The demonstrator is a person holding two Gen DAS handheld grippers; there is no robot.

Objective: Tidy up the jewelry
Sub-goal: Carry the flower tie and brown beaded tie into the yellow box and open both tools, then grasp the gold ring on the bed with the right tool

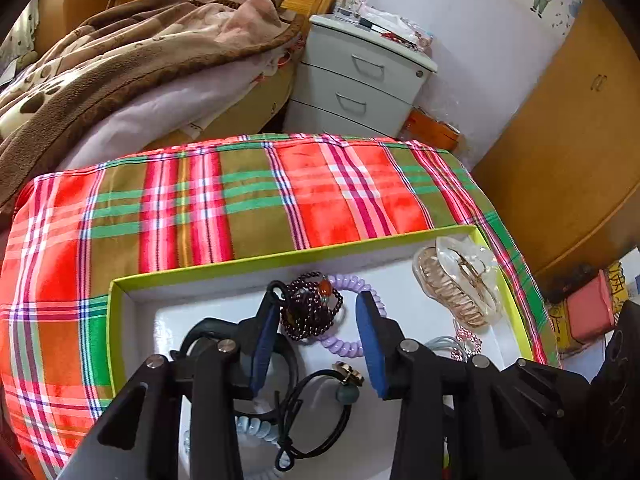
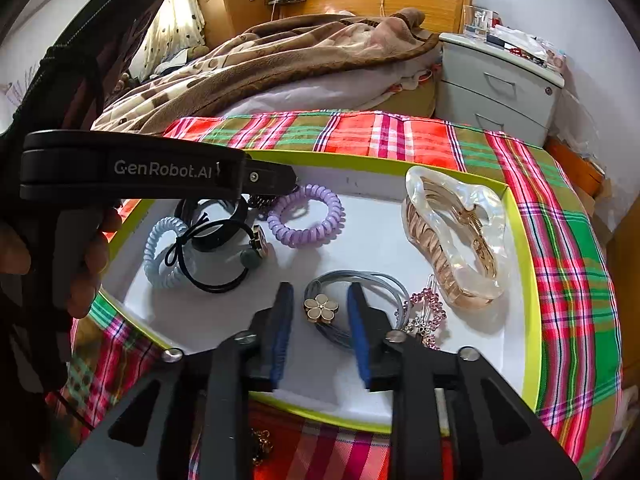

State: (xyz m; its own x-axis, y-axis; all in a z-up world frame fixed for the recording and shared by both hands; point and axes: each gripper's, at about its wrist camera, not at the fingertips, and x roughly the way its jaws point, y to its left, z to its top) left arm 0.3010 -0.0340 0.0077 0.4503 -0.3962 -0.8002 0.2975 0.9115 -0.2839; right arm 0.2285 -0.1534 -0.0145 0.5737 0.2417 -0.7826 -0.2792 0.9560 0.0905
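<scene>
Lying between the released left claw (image 1: 320,300) fingers, the beaded bracelet (image 1: 310,312) sits in the tray (image 1: 280,258).

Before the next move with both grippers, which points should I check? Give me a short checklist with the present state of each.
1. Left hand-held gripper open around the dark purple beaded bracelet: ok.
2. Bracelet free of the lilac spiral hair tie: not ok, they overlap.
3. Right hand-held gripper open around the cream flower charm on the grey elastic hair tie: ok.
4. Pink rhinestone clip apart from that grey tie: cannot tell.
5. Translucent claw clip inside the white tray with lime-green rim: ok.
</scene>
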